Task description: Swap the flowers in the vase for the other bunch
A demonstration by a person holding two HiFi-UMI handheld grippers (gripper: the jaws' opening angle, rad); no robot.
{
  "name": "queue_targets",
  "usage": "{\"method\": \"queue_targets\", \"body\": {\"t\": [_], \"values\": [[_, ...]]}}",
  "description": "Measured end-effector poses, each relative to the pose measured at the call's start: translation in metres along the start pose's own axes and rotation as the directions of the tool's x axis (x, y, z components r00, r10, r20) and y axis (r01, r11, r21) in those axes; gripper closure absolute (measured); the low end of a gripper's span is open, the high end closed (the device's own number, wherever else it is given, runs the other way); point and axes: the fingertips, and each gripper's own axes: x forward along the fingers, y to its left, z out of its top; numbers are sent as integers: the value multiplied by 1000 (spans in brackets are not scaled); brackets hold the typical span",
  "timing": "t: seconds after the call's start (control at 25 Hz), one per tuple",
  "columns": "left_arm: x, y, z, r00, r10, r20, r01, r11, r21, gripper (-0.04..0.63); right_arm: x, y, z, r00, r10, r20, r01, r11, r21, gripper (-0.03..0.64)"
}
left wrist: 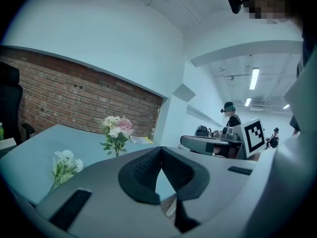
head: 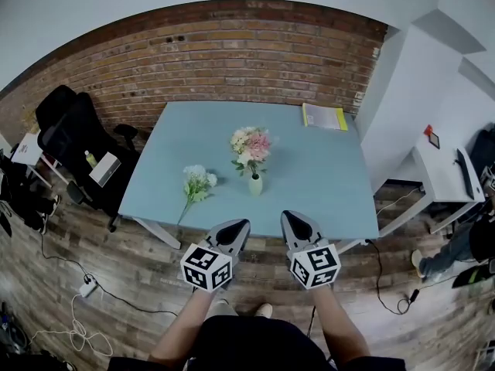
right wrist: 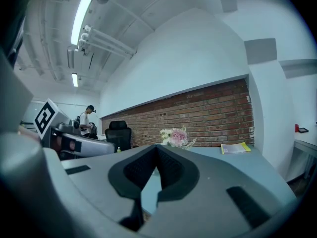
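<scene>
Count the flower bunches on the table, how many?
2. A pink-and-white bunch stands in the vase near the table's middle; a white bunch lies flat to its left.

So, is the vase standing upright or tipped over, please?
Upright: the vase stands on the table, its pink-and-white bunch rising above it.

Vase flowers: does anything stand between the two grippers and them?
Nothing visible does. Only bare table lies between the left gripper, the right gripper and the flowers in the vase. The loose bunch lies off to the left, the yellow booklet at the far corner.
</scene>
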Motion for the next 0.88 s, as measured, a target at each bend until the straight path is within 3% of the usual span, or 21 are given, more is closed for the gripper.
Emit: {"method": "queue_targets", "body": {"t": [0.88], "values": [[-38,38,24,999,-53,-4,53,998,27,586,28,55,23,999,-33,5,33,999,-24,603]]}}
